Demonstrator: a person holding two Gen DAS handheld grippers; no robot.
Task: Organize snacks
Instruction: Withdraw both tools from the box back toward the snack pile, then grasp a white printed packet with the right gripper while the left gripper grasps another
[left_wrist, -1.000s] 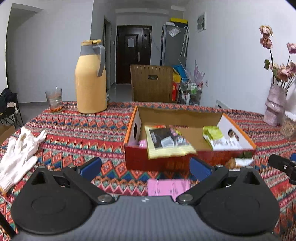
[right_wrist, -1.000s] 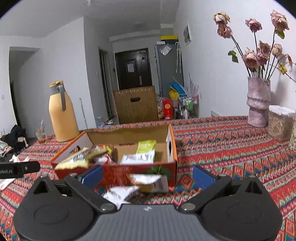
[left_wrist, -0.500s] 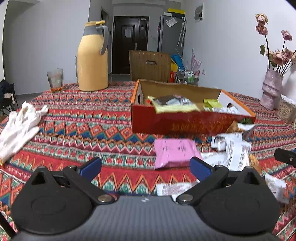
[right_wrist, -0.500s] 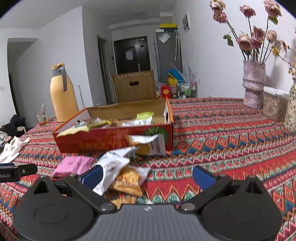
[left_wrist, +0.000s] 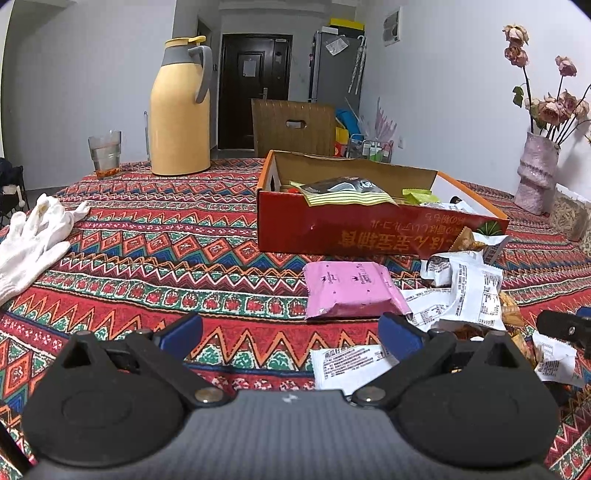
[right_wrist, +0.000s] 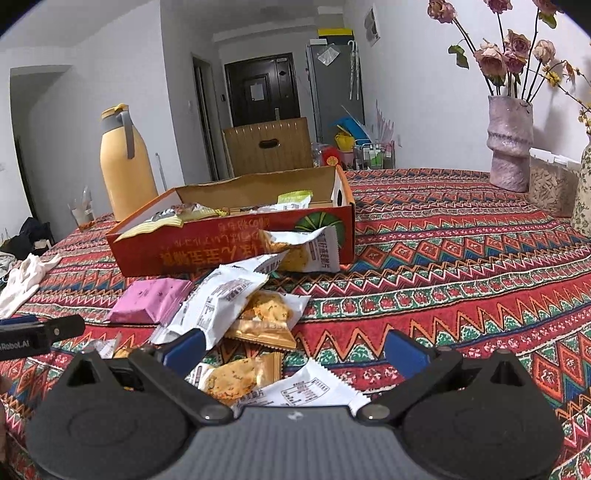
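A red cardboard box (left_wrist: 354, 230) (right_wrist: 236, 245) sits open on the patterned tablecloth with several snack packets inside. In front of it lie loose snacks: a pink packet (left_wrist: 349, 290) (right_wrist: 151, 299), white packets (left_wrist: 469, 288) (right_wrist: 221, 302) and orange cracker packets (right_wrist: 264, 326). My left gripper (left_wrist: 291, 328) hovers open just short of the pink packet, holding nothing. My right gripper (right_wrist: 293, 347) stands open low over the pile of white and orange packets, and its fingers hold nothing.
A yellow thermos jug (left_wrist: 181, 110) and a drinking glass (left_wrist: 105, 153) stand at the back left. White gloves (left_wrist: 33, 236) lie on the left. A pink vase of dried flowers (right_wrist: 511, 142) and a woven container (right_wrist: 550, 184) stand at the right.
Both grippers have pulled back from the box and dropped lower. The loose snacks in front of the box have come into view. Both stay open.
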